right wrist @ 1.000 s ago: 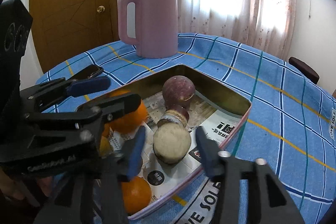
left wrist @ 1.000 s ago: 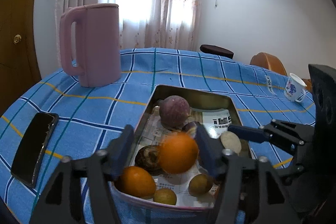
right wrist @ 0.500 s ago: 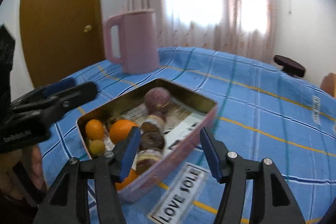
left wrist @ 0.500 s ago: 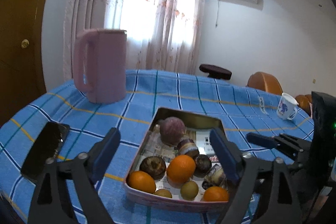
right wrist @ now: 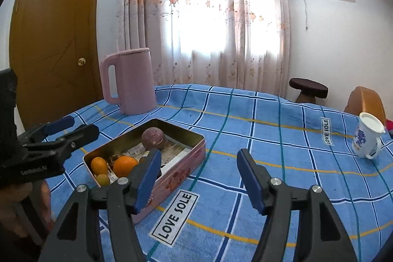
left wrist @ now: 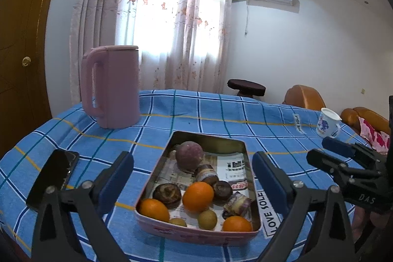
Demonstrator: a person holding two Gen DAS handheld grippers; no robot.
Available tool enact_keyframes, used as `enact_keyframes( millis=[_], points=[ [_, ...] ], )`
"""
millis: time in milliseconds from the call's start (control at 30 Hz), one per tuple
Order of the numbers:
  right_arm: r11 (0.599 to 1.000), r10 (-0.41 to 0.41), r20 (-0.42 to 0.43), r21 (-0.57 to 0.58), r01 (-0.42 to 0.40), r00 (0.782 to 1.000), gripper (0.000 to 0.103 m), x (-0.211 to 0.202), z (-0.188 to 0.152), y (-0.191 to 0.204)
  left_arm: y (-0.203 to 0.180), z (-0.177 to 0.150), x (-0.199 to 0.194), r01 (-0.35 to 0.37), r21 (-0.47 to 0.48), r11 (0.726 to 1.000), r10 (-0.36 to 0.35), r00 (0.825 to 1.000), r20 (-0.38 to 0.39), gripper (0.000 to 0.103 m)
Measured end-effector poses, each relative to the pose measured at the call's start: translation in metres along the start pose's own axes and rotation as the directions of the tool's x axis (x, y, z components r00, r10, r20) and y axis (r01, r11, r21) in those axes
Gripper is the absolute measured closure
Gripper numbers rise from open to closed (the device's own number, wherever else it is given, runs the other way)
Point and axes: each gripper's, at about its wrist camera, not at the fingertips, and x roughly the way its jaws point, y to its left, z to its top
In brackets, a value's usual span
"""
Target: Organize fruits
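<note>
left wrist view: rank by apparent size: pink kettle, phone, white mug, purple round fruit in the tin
1. pink kettle
2. phone
3 and 4. purple round fruit and white mug: look about alike, no ranking.
The mug sits farther back on the table, so nearness skews this.

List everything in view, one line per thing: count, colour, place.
tin tray: 1, pink, on the table nearest the camera
oranges: 3, orange, near end of the tray
small round fruits: 2, yellow-green, tray's near edge
round fruit: 1, purple, far end of the tray
dark brown pieces: several, mid tray
newspaper: lining the tray
kettle: 1, pink, far left
phone: 1, black, left of the tray
mug: 1, white and blue, far right
tablecloth: 1, blue checked
left gripper: jaws open, empty
right gripper: jaws open, empty
</note>
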Motion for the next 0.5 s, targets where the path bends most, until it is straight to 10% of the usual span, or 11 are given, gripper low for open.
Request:
enact_keyframes(
  millis=[500],
  points=[
    [0.999,-0.034,0.018,0.016,0.034,0.999,0.034,-0.025,-0.006,-0.010,-0.021,-0.002,-0.008,0.036,0.036,0.999,-0.036,0.999,0.000,0.003]
  ],
)
